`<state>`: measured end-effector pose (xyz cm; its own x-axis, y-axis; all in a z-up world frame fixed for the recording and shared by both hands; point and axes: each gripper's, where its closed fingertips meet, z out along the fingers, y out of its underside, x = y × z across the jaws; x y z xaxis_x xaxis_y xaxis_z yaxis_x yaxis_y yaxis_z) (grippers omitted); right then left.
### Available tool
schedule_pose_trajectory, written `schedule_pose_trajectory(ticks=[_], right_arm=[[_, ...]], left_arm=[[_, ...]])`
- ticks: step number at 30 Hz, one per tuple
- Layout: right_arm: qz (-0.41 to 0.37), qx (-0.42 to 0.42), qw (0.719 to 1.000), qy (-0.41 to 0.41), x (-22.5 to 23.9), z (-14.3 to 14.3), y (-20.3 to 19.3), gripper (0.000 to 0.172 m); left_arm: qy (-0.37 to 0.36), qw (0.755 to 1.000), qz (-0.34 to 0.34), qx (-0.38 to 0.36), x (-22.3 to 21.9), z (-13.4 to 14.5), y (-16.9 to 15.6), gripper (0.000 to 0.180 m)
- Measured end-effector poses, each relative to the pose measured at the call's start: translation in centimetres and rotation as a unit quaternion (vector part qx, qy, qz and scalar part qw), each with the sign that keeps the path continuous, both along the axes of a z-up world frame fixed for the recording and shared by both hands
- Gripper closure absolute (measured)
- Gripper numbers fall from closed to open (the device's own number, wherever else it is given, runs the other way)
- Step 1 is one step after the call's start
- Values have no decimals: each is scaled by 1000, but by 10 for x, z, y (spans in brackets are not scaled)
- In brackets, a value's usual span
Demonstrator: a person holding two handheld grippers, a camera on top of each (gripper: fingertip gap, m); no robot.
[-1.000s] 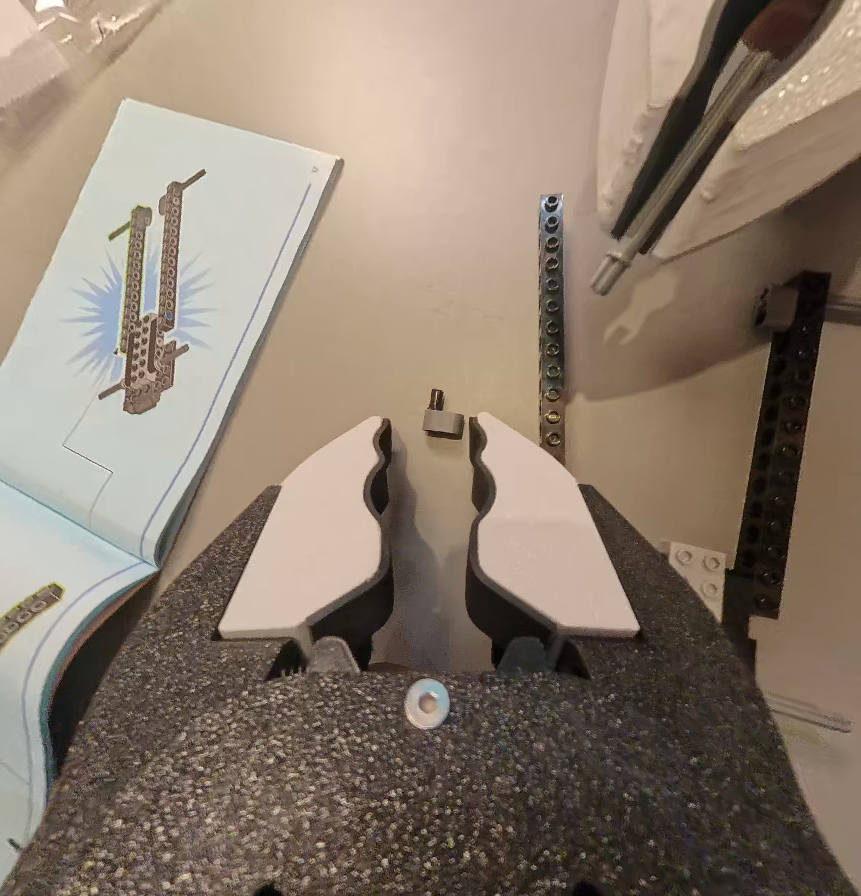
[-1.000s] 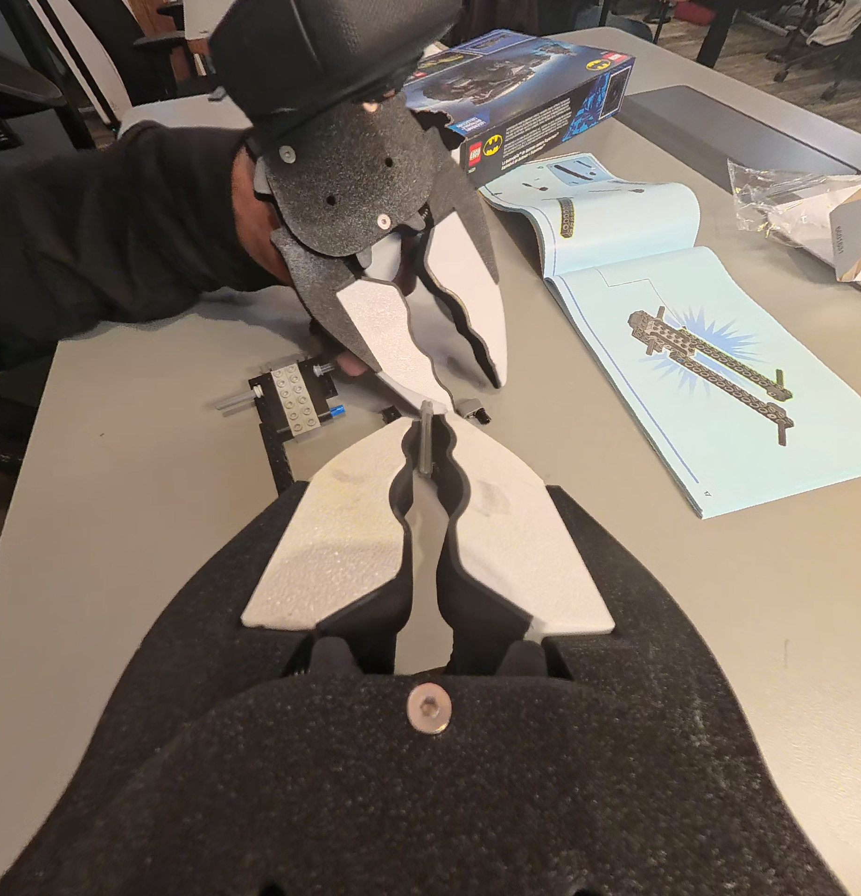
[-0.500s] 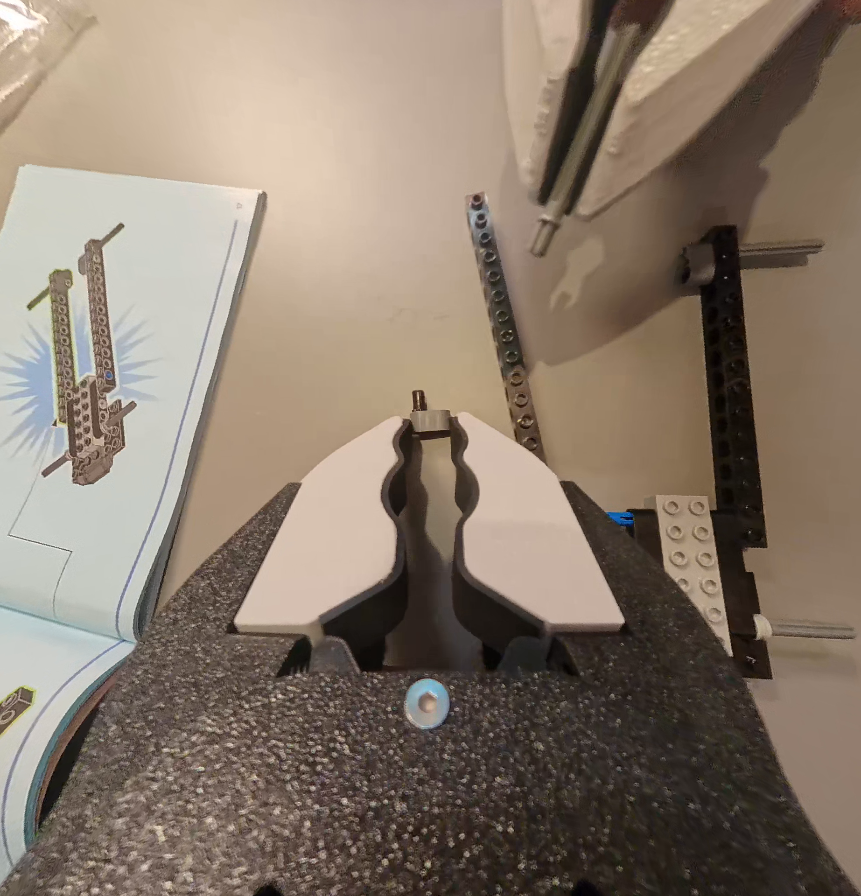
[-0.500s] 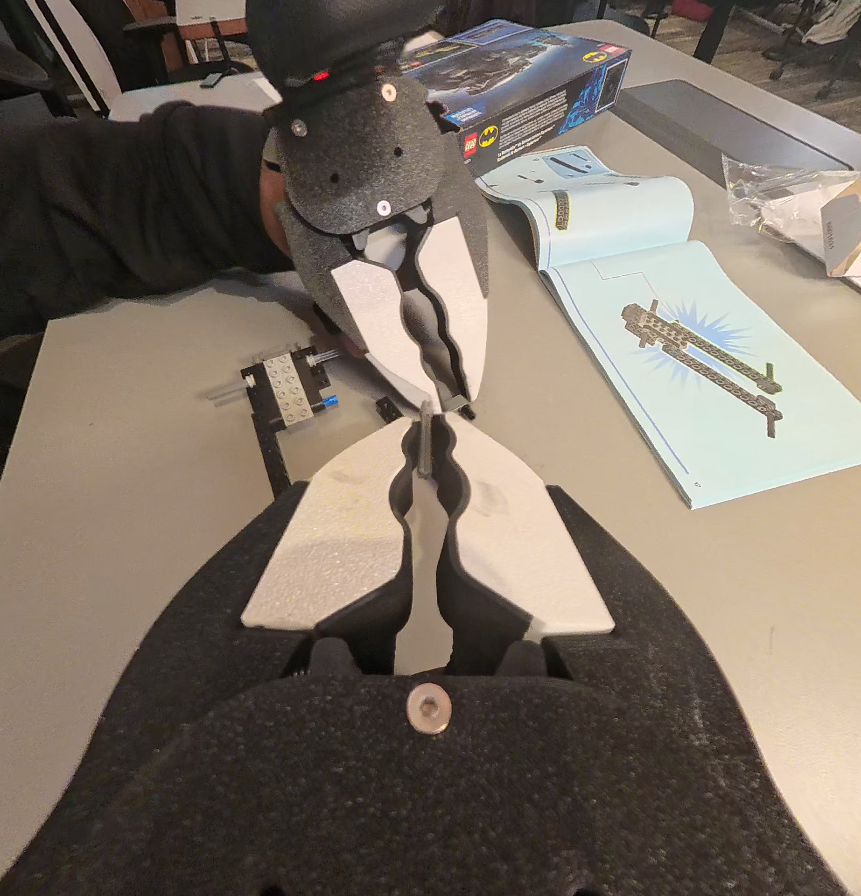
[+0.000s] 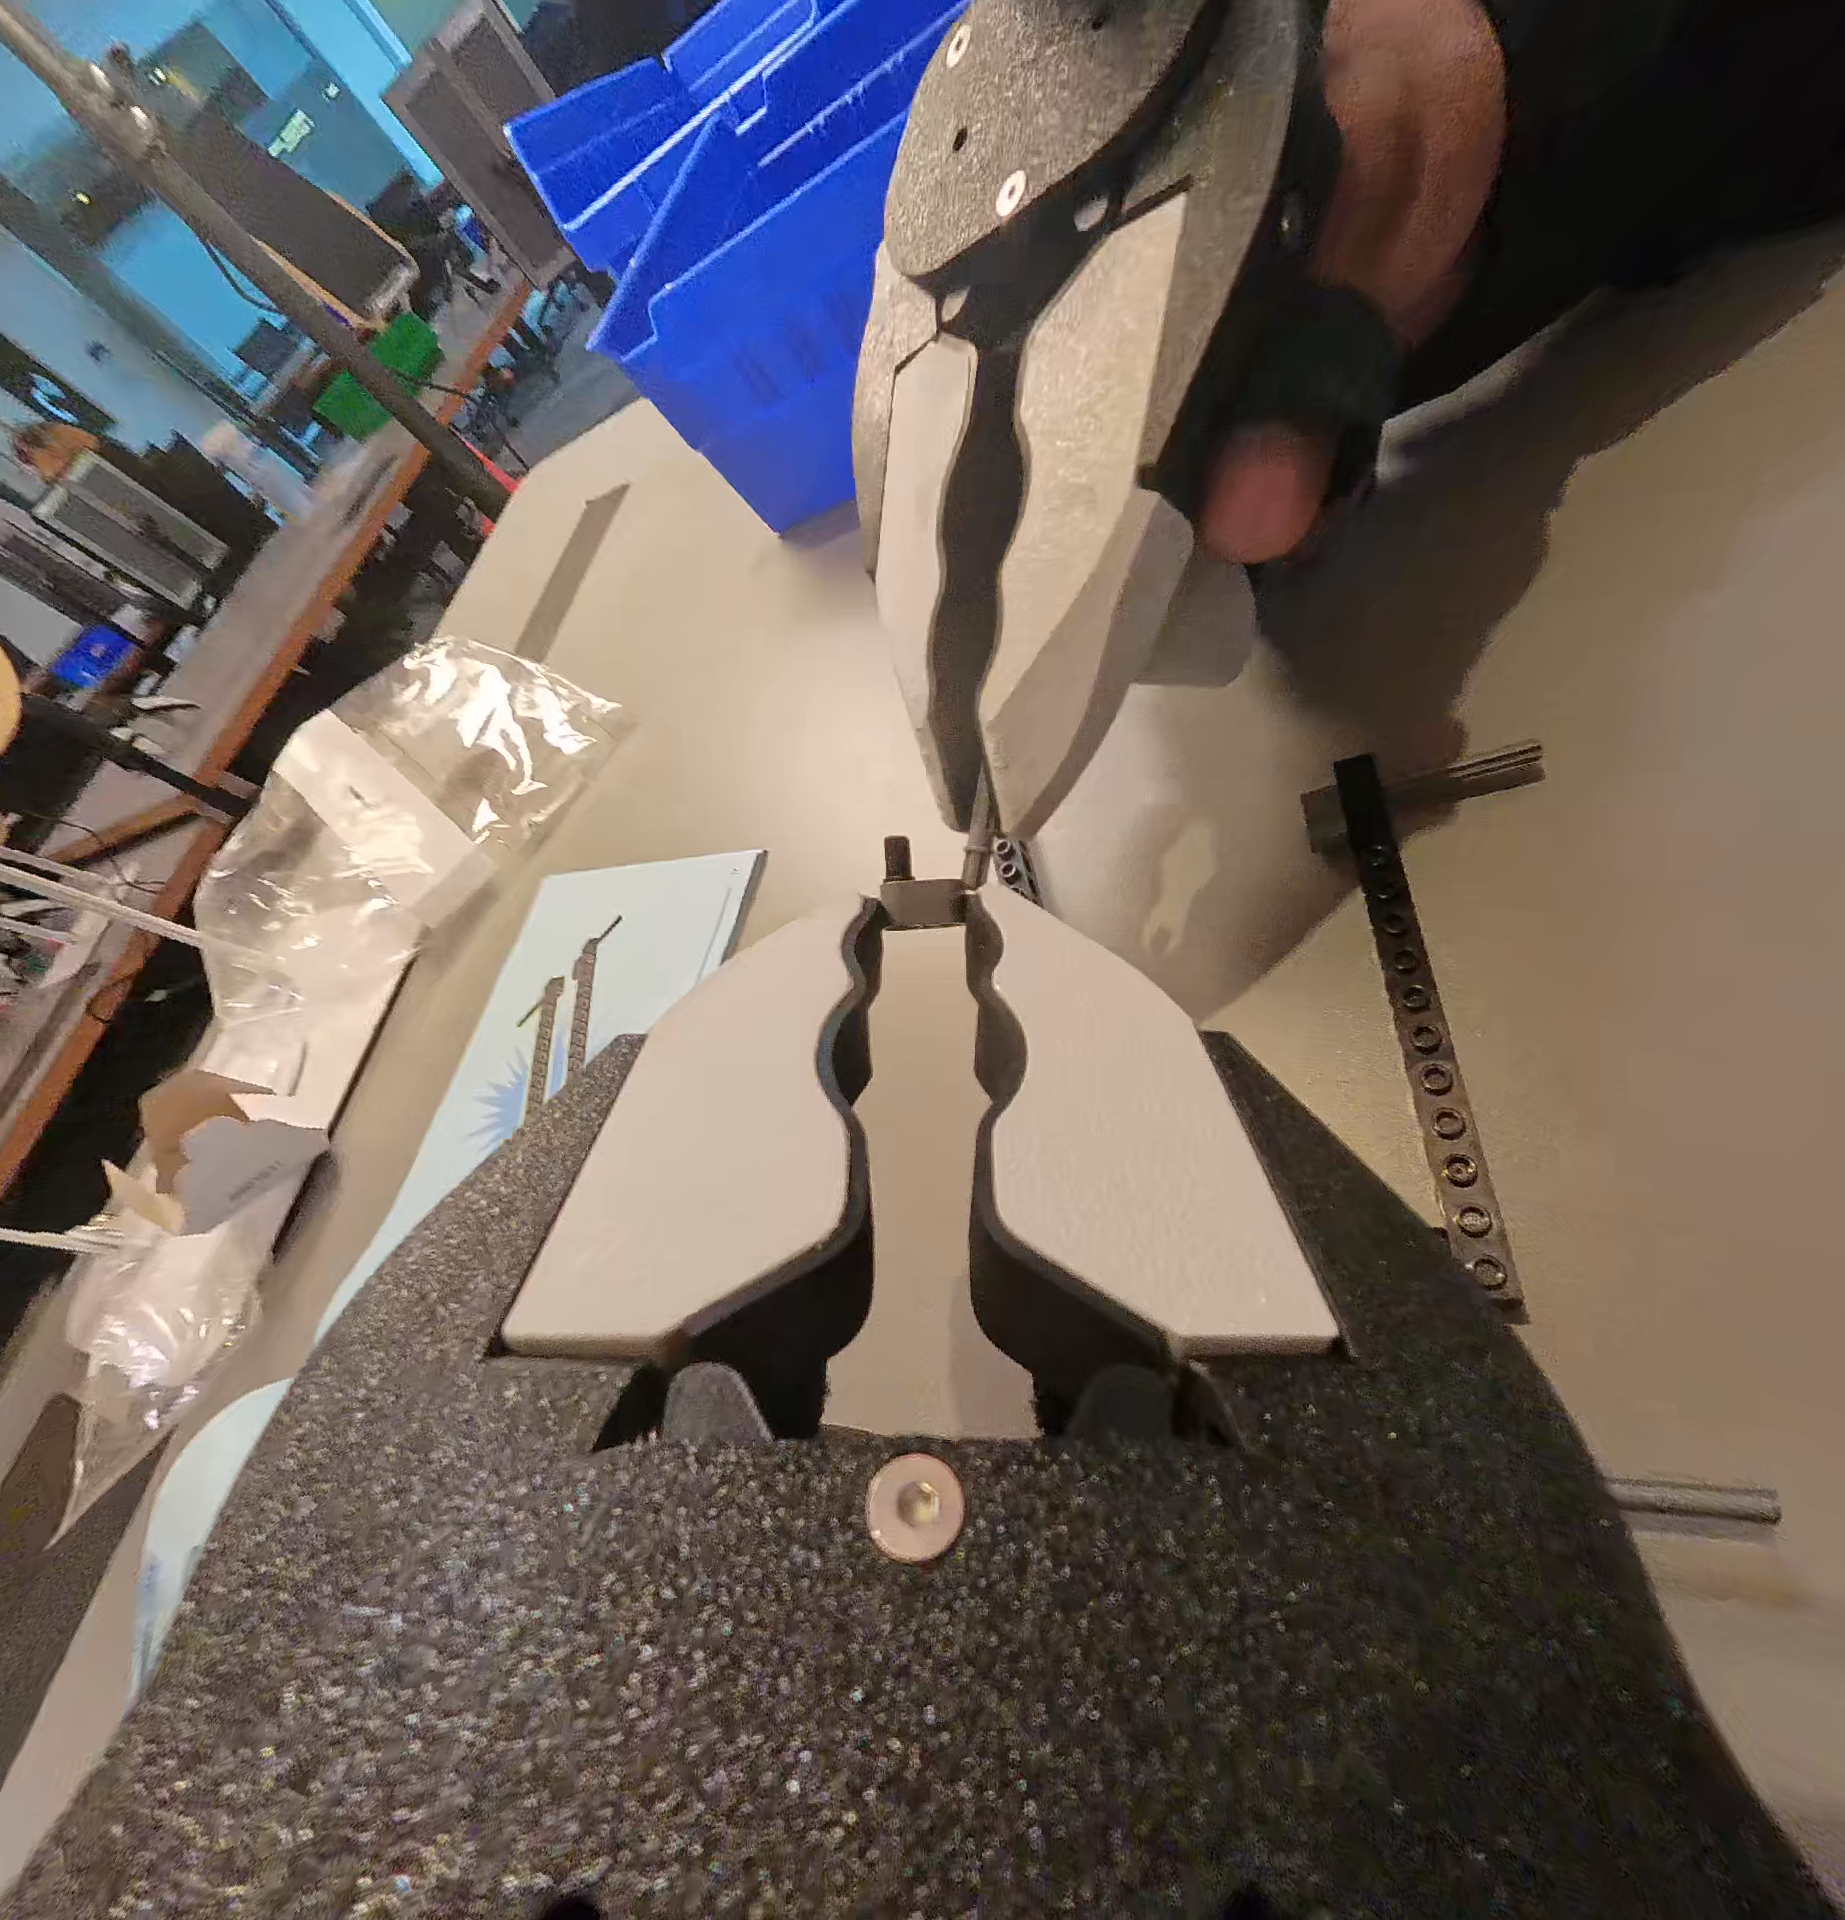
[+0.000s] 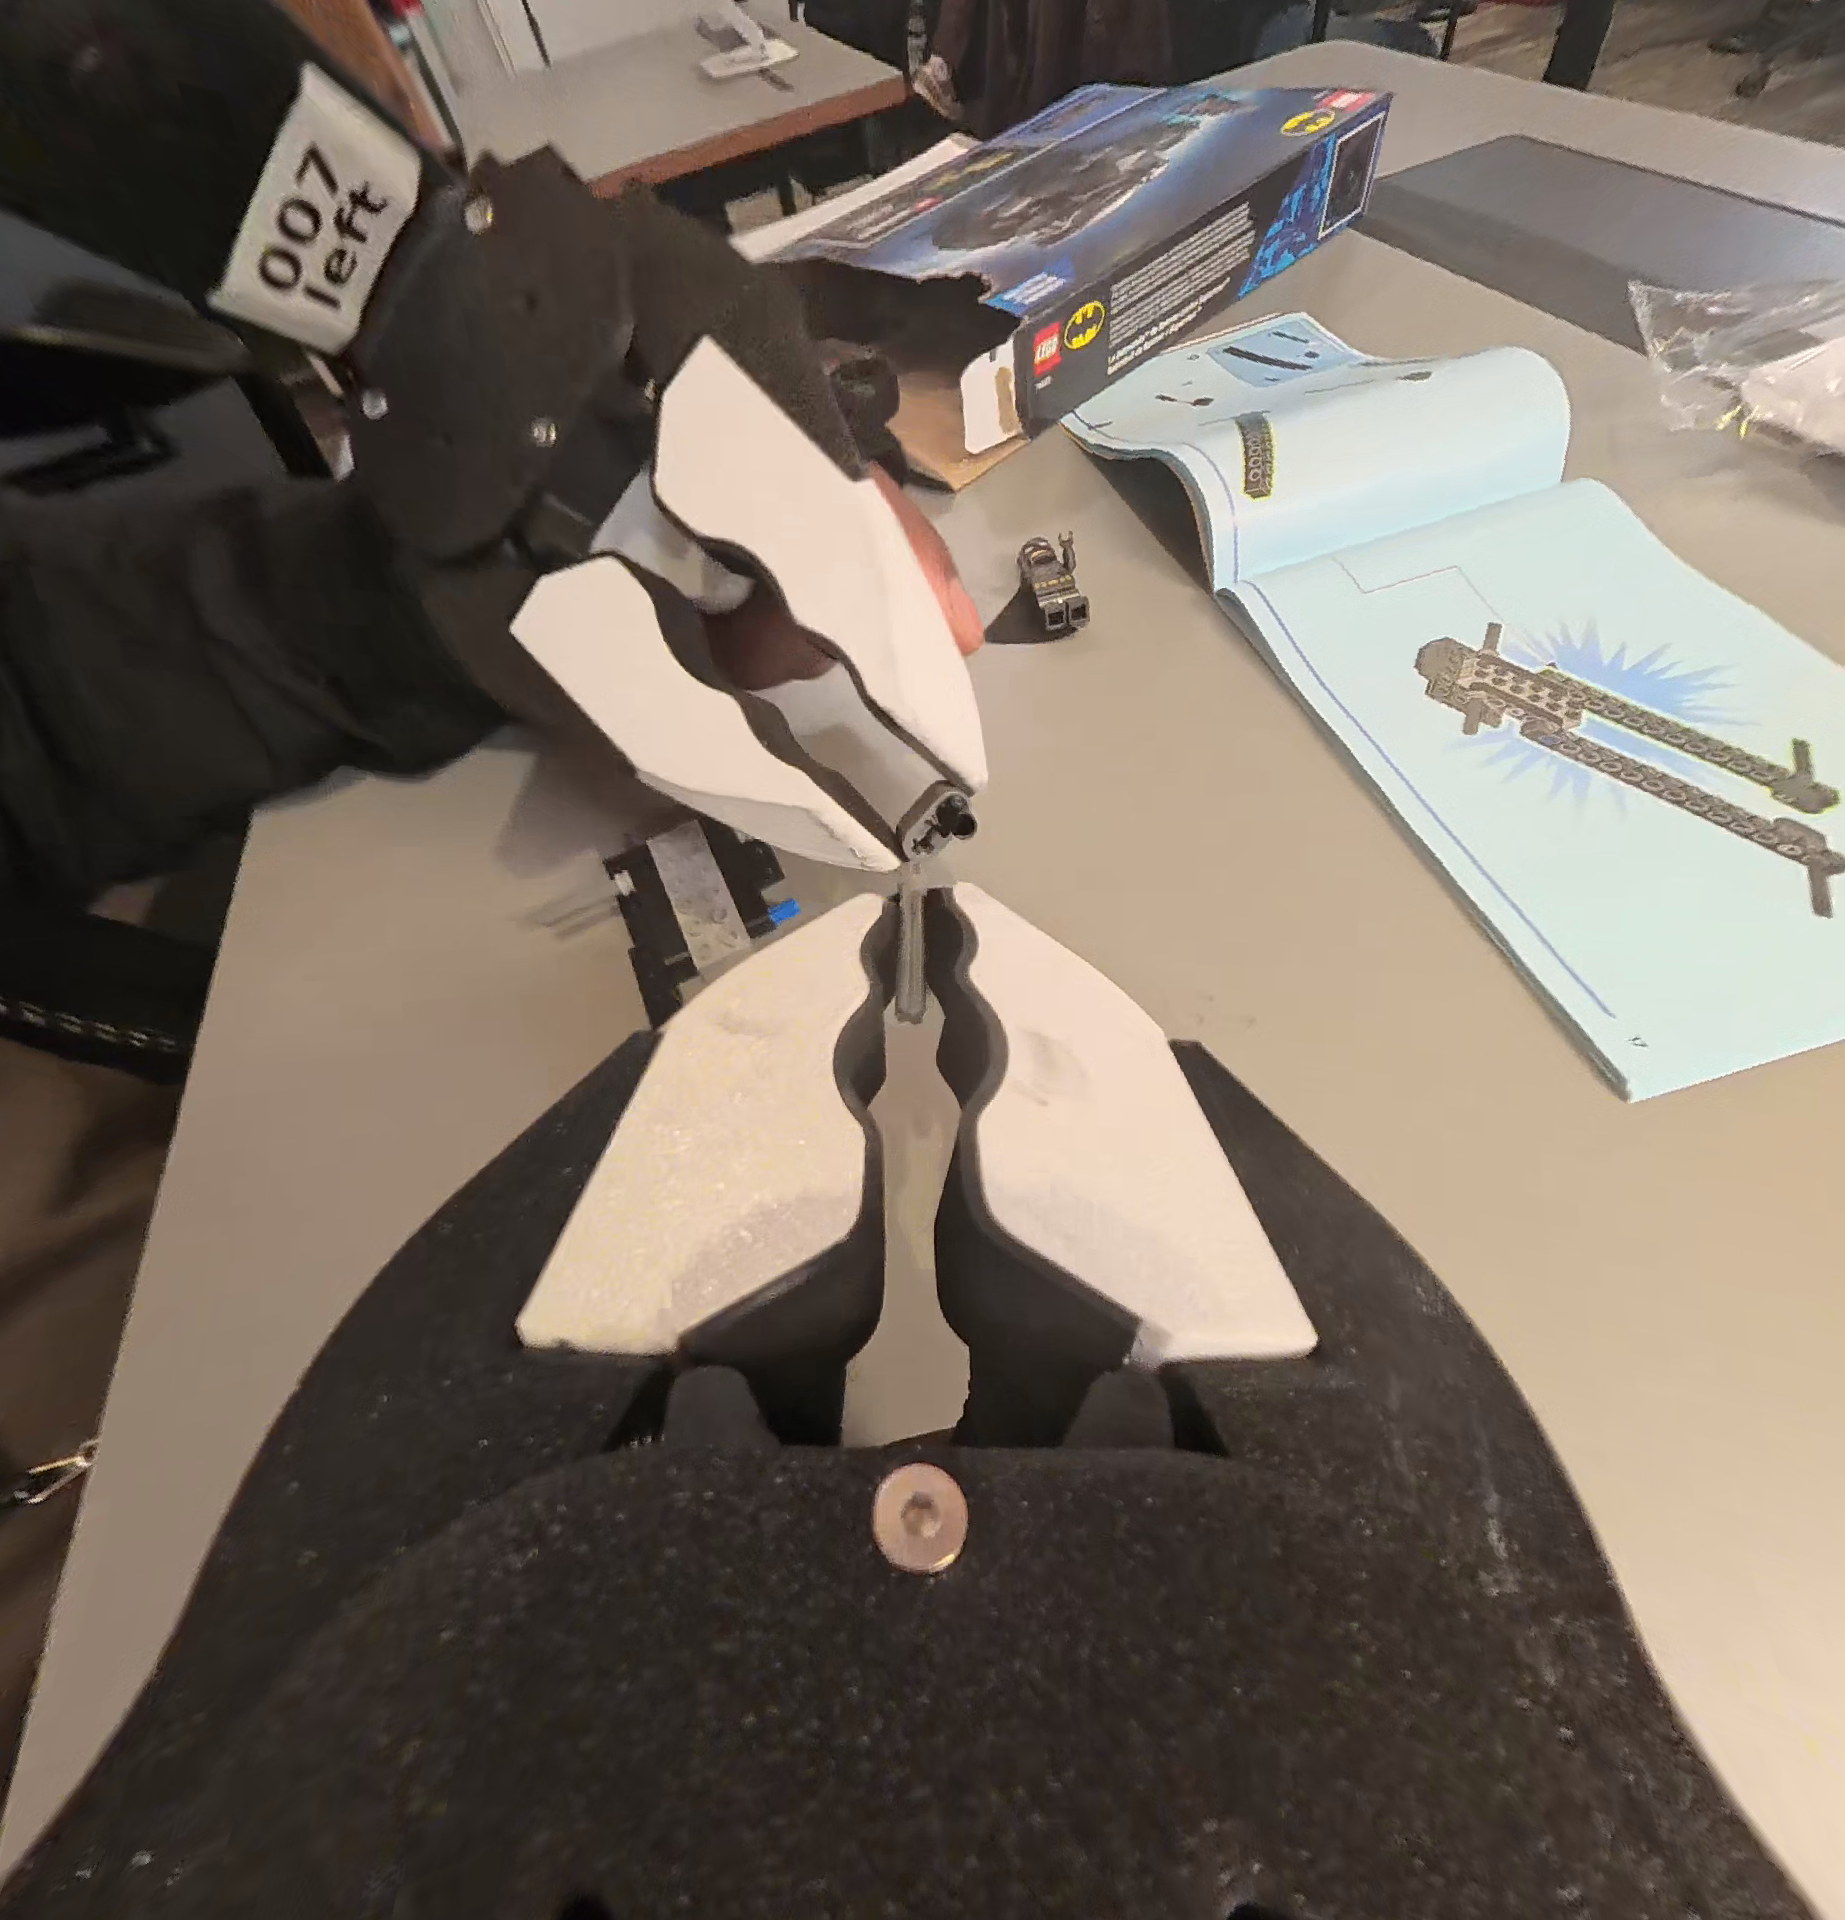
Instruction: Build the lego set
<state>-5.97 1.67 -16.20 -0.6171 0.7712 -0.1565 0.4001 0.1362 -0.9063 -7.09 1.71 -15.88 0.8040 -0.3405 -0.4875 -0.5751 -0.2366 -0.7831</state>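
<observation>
At the centre of the left wrist view the left tool (image 5: 923,906) is closed on a small dark grey plastic connector with a short black pin (image 5: 920,900), both fingertips pressed against its sides, the piece lifted off the beige worktop (image 5: 1624,1039). The right tool (image 6: 913,914), at mid-frame in its own view, is clamped on a thin grey plastic axle rod (image 6: 910,966) that runs along its fingers. The rod's tip sits right at the connector's edge; whether it has entered a hole I cannot tell.

Both pieces are held only at the very fingertips, so a slight misalignment or sideways push could likely twist the connector in its hold or let the rod slide back between the pads.

A long black perforated beam (image 5: 1427,1039) lies at the right of the left view; a pale blue open instruction booklet (image 6: 1520,727) lies at the right of the right view, a dark printed box (image 6: 1157,239) at upper centre.
</observation>
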Motion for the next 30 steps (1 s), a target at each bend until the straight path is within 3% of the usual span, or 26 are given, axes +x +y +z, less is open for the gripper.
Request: schedule_pose_trajectory(ticks=[9,23,30], right_arm=[[-2,-71,997,-21,0,8,3,167],[-3,-73,997,-31,0,4,2,167],[22,-46,999,6,4,9,-1,167]], left_arm=[[46,999,1,24,0,3,0,165],[102,994,0,42,3,3,1,165],[21,999,-27,33,9,5,-2,165]])
